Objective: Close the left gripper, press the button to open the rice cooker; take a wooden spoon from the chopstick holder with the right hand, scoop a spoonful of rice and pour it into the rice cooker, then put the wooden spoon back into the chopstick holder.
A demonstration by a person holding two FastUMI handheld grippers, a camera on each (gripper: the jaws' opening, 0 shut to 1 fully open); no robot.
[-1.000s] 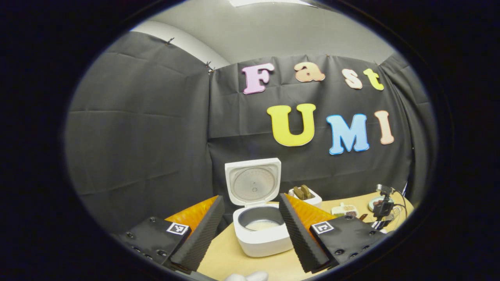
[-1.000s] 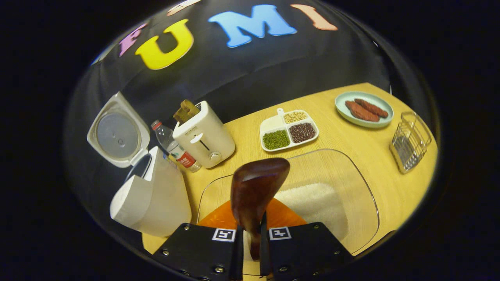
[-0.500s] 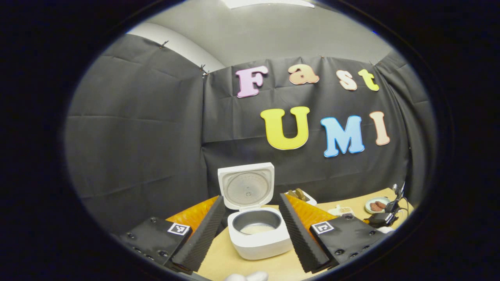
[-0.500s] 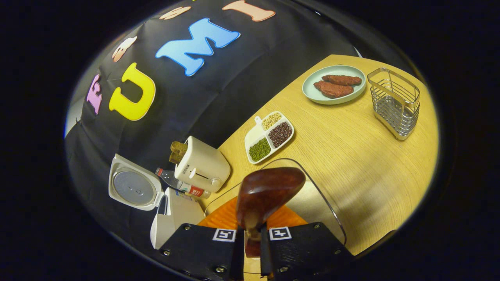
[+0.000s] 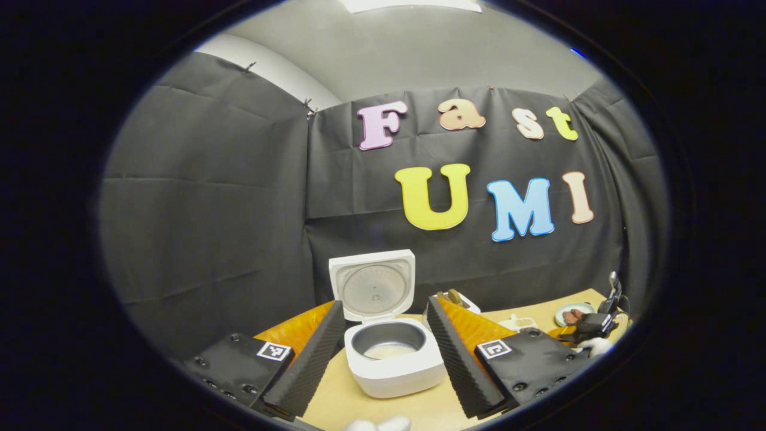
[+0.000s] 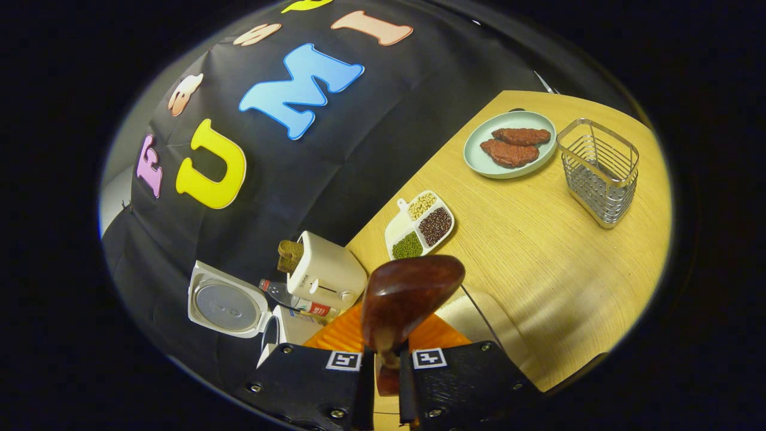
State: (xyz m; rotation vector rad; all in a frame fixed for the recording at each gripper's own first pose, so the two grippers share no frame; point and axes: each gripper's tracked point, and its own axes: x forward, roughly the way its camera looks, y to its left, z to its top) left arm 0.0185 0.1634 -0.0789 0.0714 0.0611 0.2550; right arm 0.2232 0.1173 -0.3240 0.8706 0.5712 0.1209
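The white rice cooker (image 5: 389, 368) stands open on the table, lid (image 5: 372, 284) upright, with a pale layer in its pot. My left gripper (image 5: 383, 304) is open, and its fingers frame the cooker from a short way back. My right gripper (image 6: 386, 362) is shut on the handle of the dark wooden spoon (image 6: 412, 290), whose bowl sticks up ahead of it. The wire chopstick holder (image 6: 598, 170) stands empty at the far right of the table. The cooker (image 6: 287, 326) lies low on the left in the right gripper view. Far right in the left gripper view is the right gripper (image 5: 589, 326).
A toaster (image 6: 326, 275) with bread and a bottle (image 6: 296, 302) stand beside the cooker. A divided dish of beans (image 6: 420, 224) and a plate of meat (image 6: 508, 143) sit on the wooden table (image 6: 568, 239). The clear rice container's rim (image 6: 479, 308) is just under the spoon.
My right gripper has swung and rolled away from the rice container with the spoon; the chopstick holder now shows larger. The left gripper drifted slightly; the cooker sits a little further left.
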